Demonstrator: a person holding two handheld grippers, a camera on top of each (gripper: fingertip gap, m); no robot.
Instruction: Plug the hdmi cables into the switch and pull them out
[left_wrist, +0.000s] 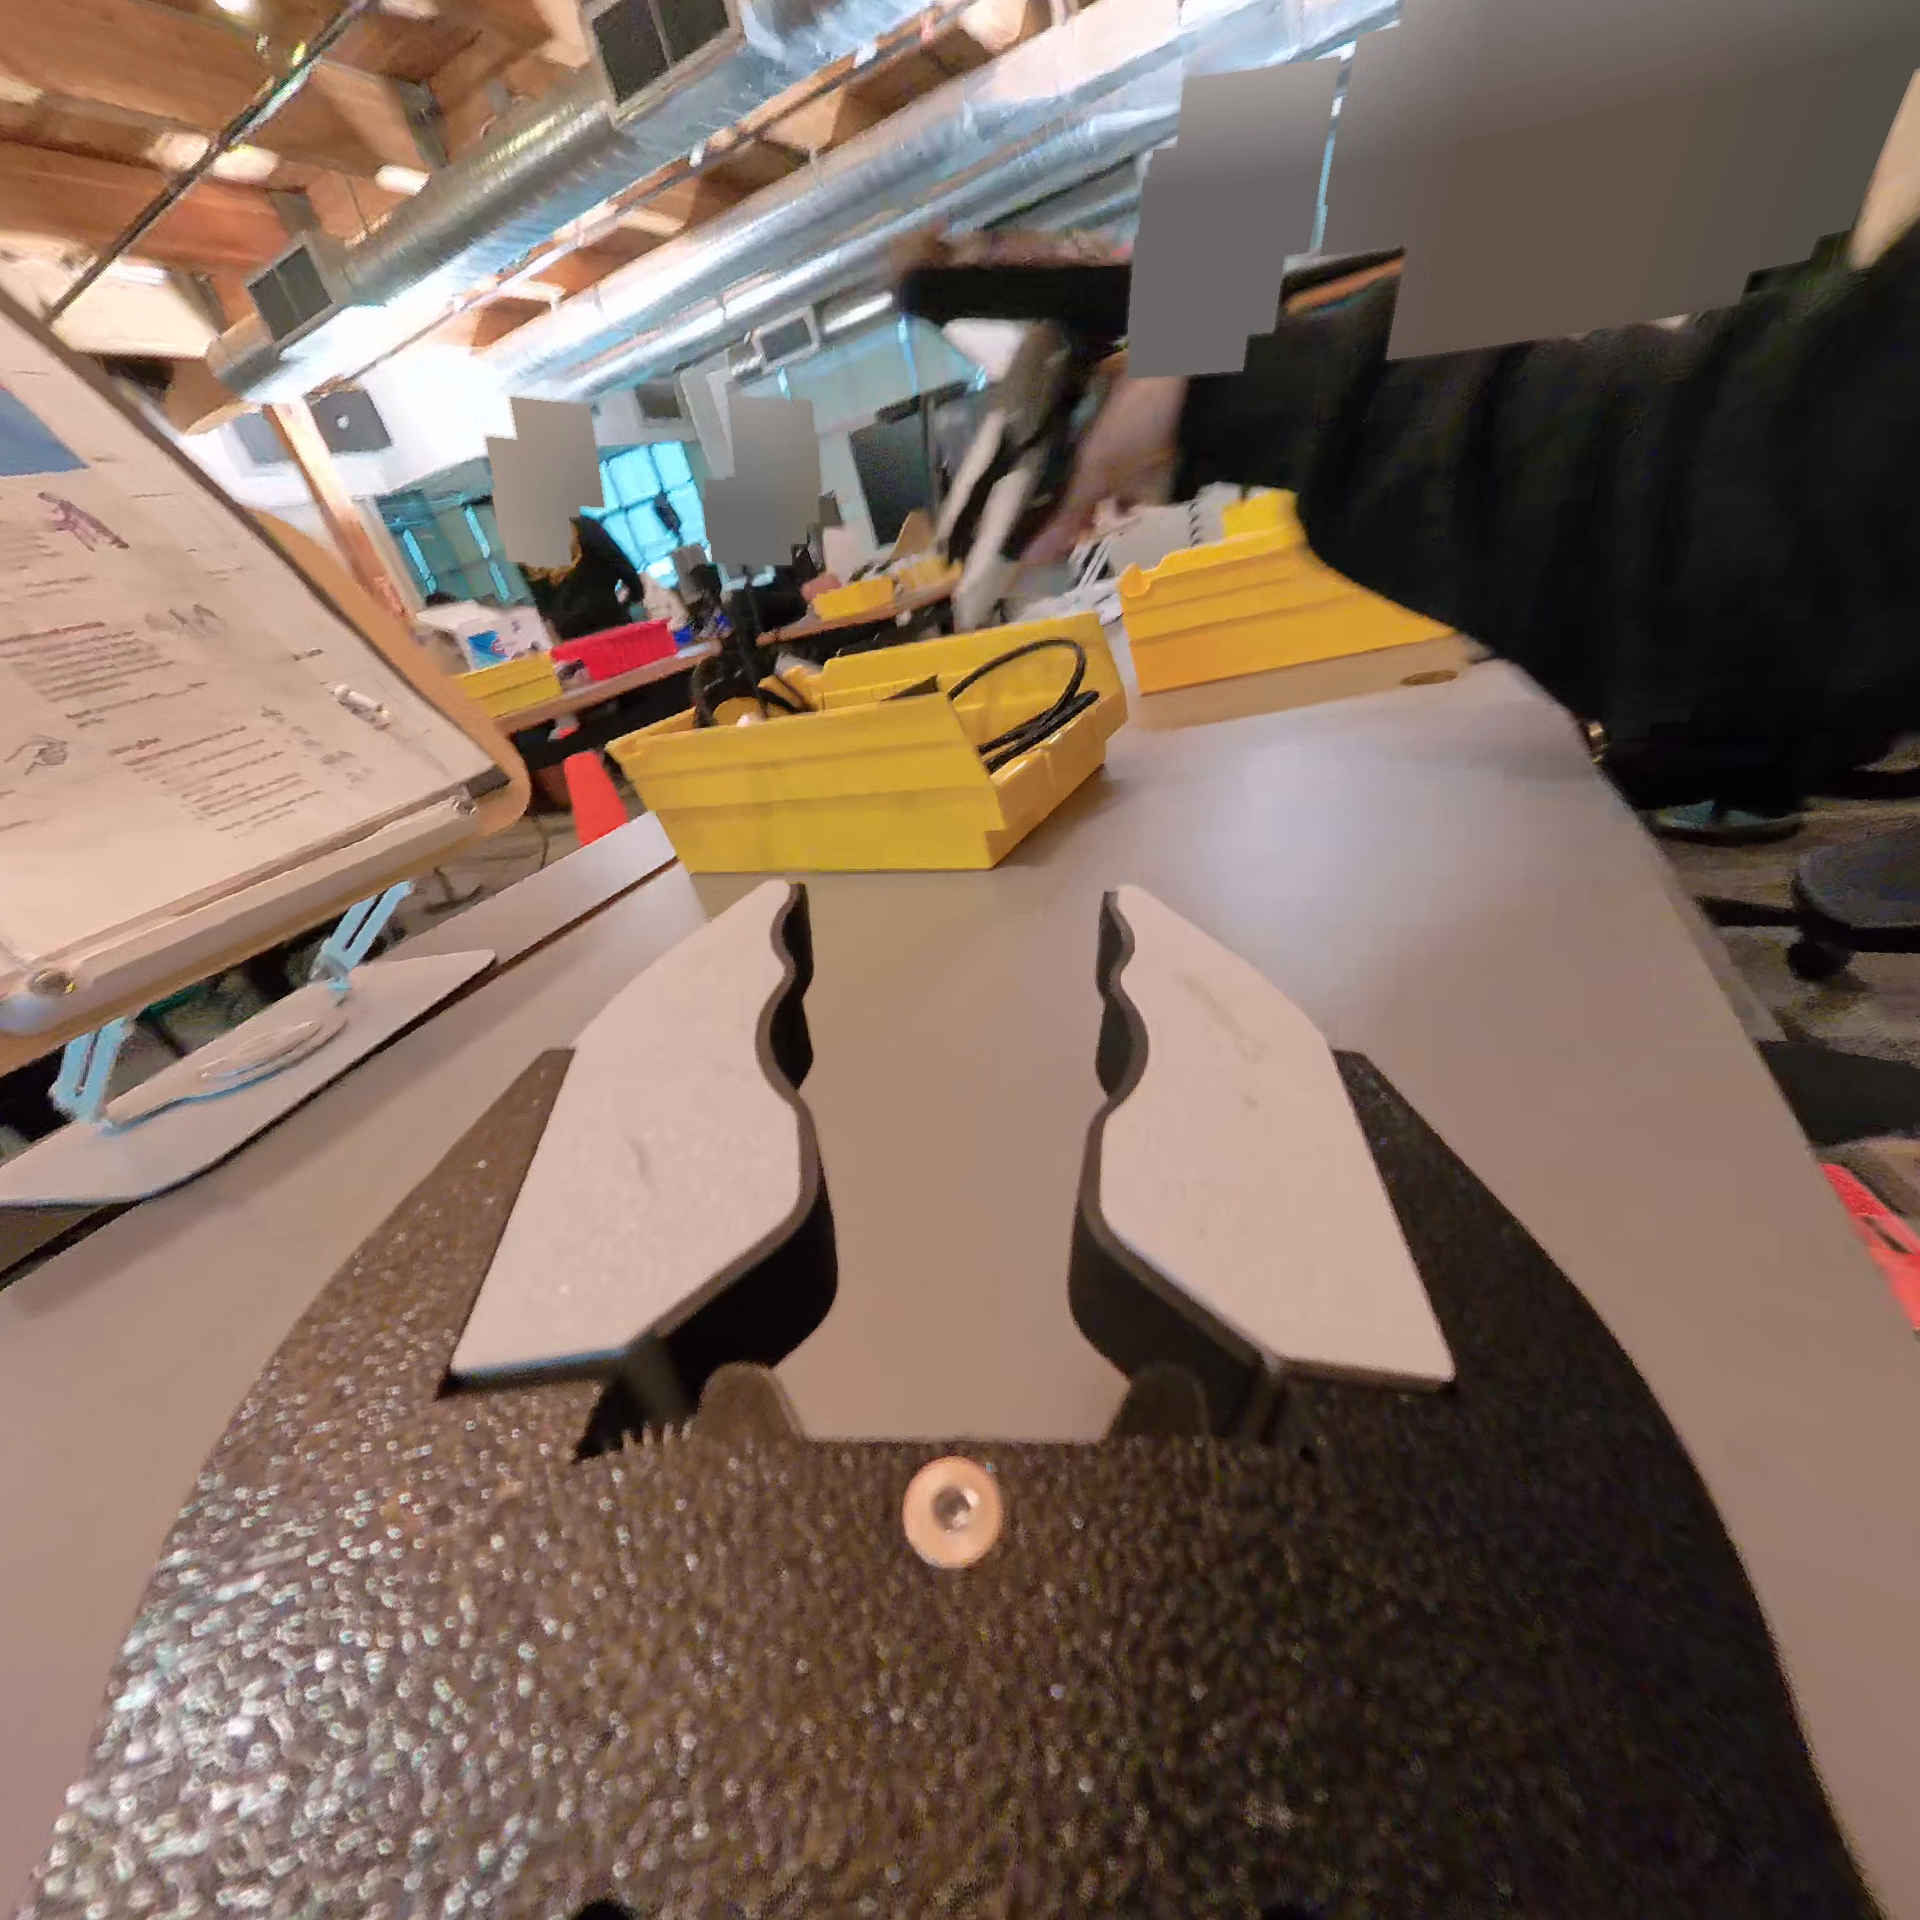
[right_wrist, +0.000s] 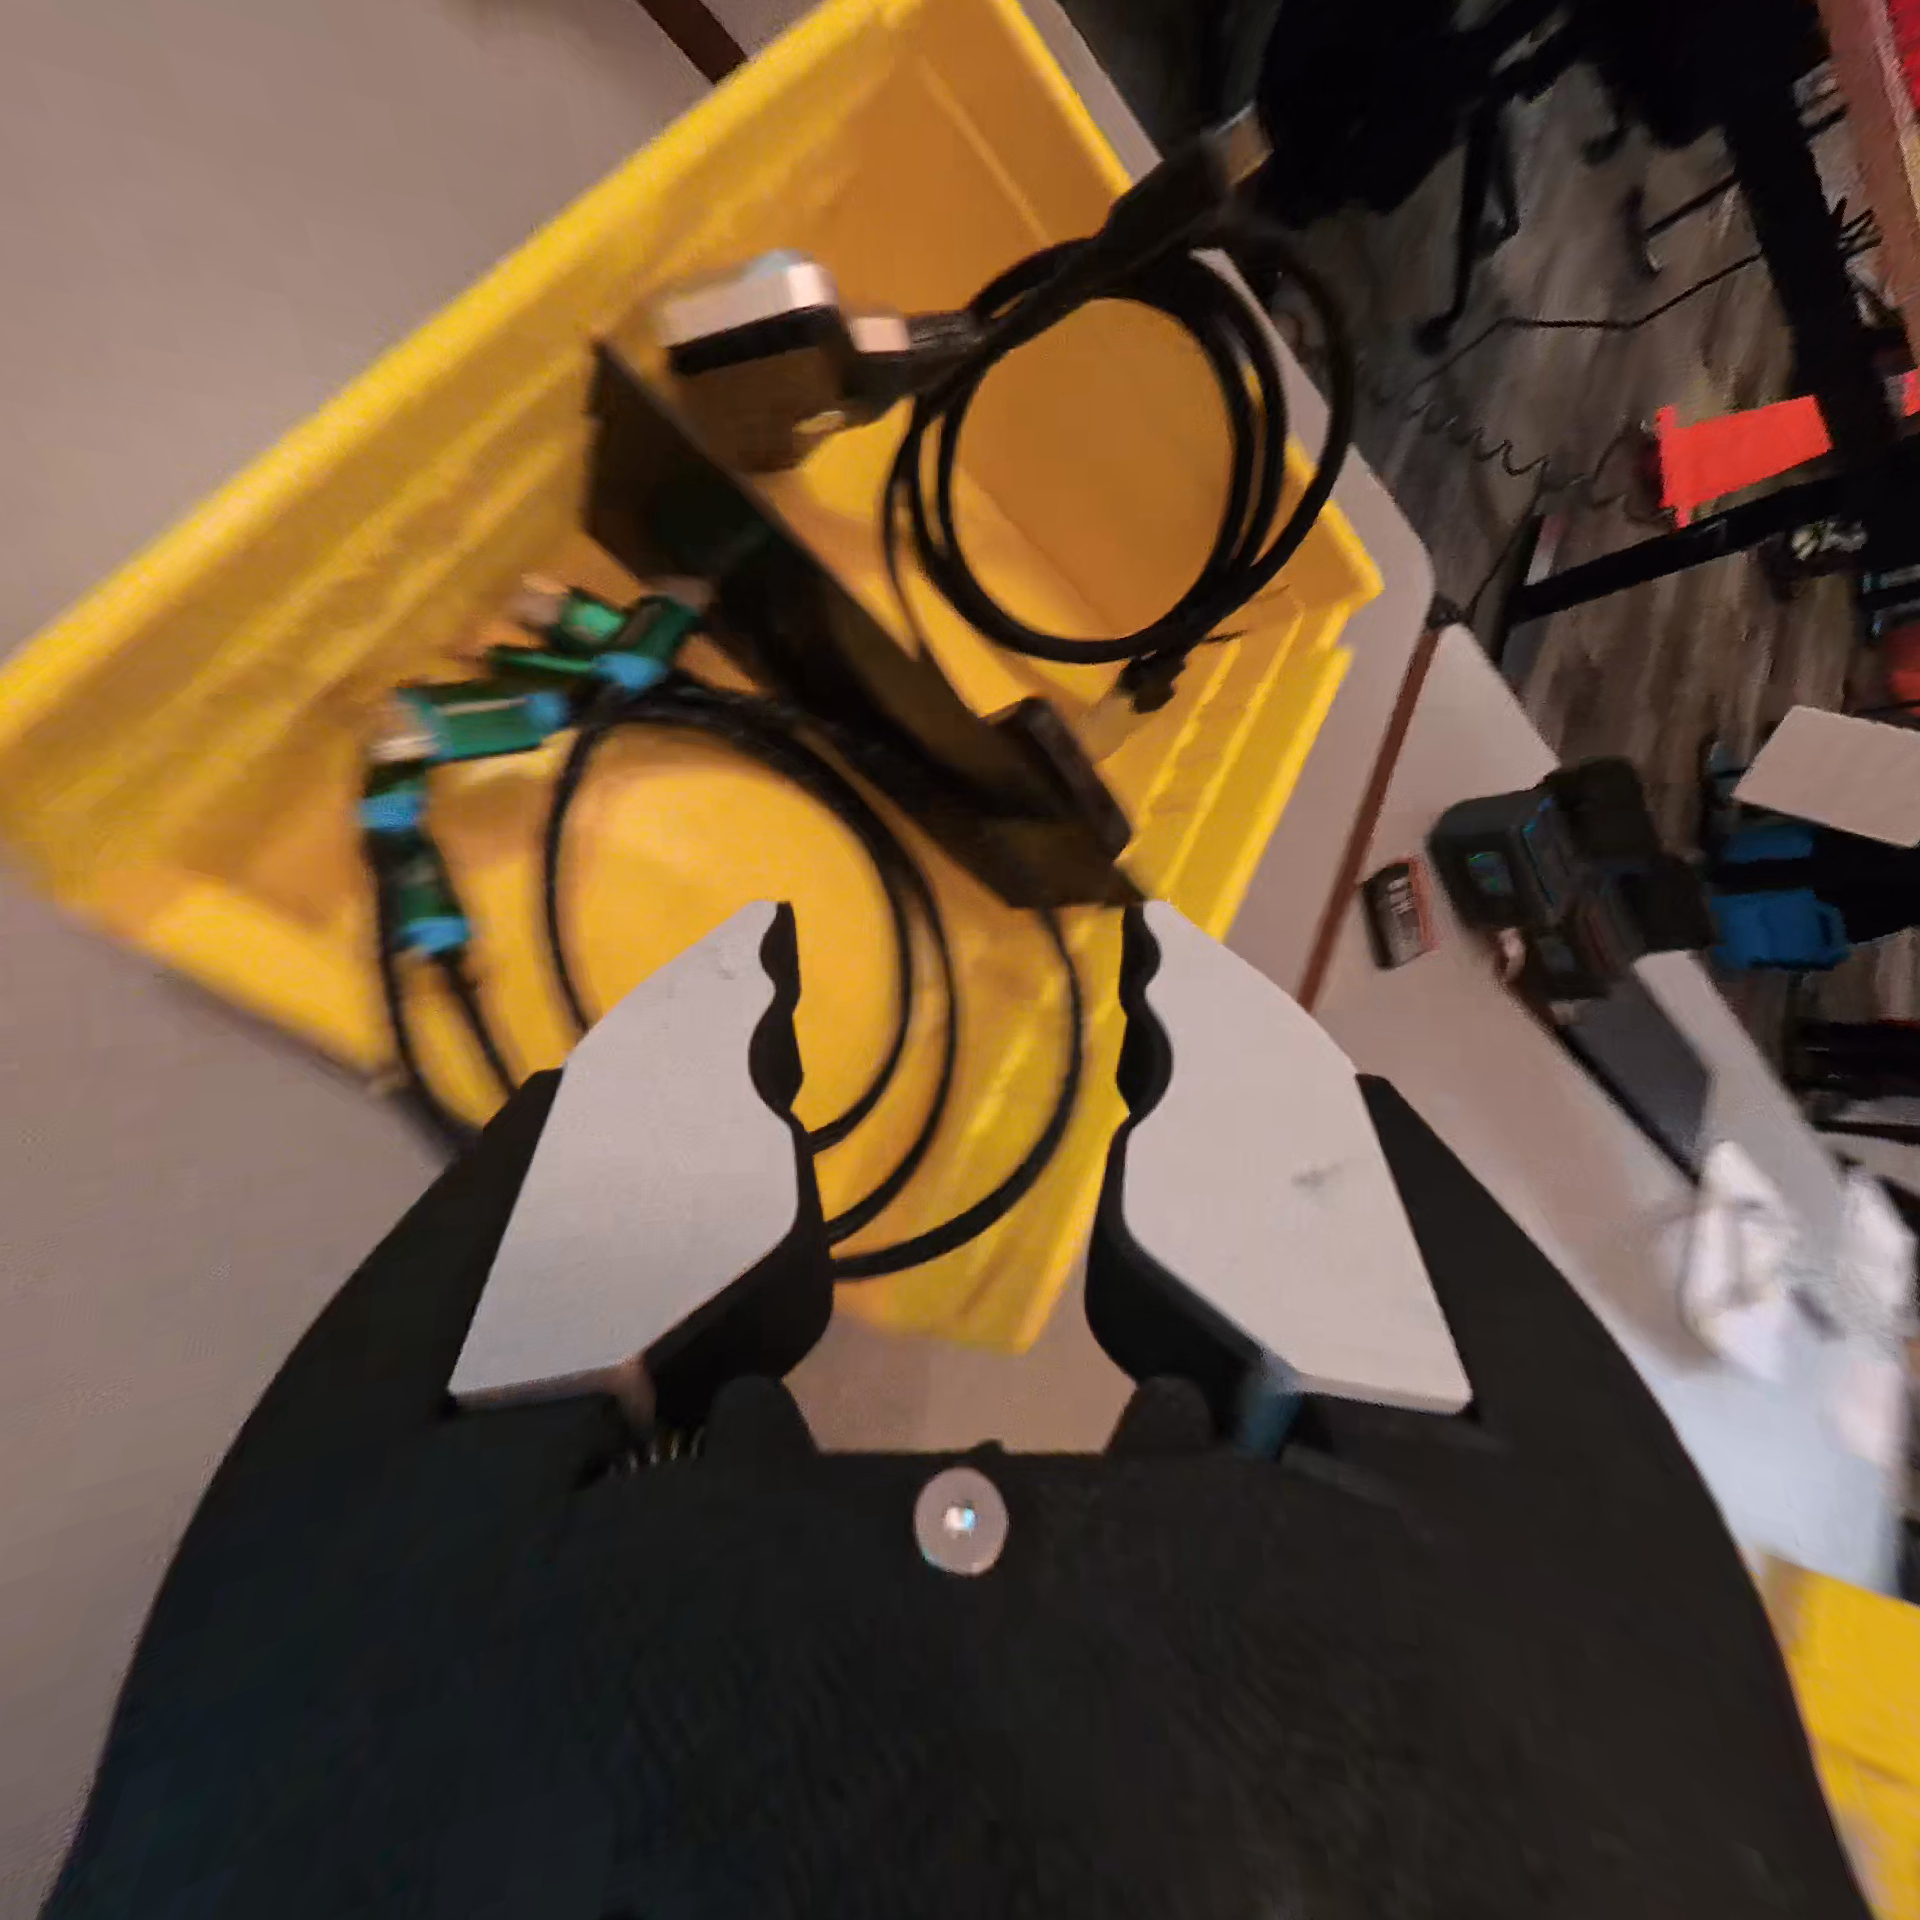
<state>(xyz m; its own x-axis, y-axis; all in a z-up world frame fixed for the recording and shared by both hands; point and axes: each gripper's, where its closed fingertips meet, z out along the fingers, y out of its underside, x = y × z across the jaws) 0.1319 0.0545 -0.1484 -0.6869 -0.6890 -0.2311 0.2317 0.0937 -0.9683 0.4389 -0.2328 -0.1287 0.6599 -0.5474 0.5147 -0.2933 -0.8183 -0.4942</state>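
Bin (right_wrist: 312, 582): yellow plastic, sitting on the grey surface (left_wrist: 1299, 852).
Cables (right_wrist: 1101, 457): black coils lying inside, just beyond the right tongs (right_wrist: 956, 914).
Left tongs (left_wrist: 954, 896): gaping apart, empty.
Right tongs: gaping apart, empty.

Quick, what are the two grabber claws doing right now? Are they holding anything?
Left gripper: open, holding nothing, low over the grey table.
Right gripper: open, holding nothing, above the yellow bin of cables.

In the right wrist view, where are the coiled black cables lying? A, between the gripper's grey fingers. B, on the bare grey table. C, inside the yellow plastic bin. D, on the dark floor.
C: the coiled black cables lie inside the yellow plastic bin, split by its black divider, beyond the open right gripper.
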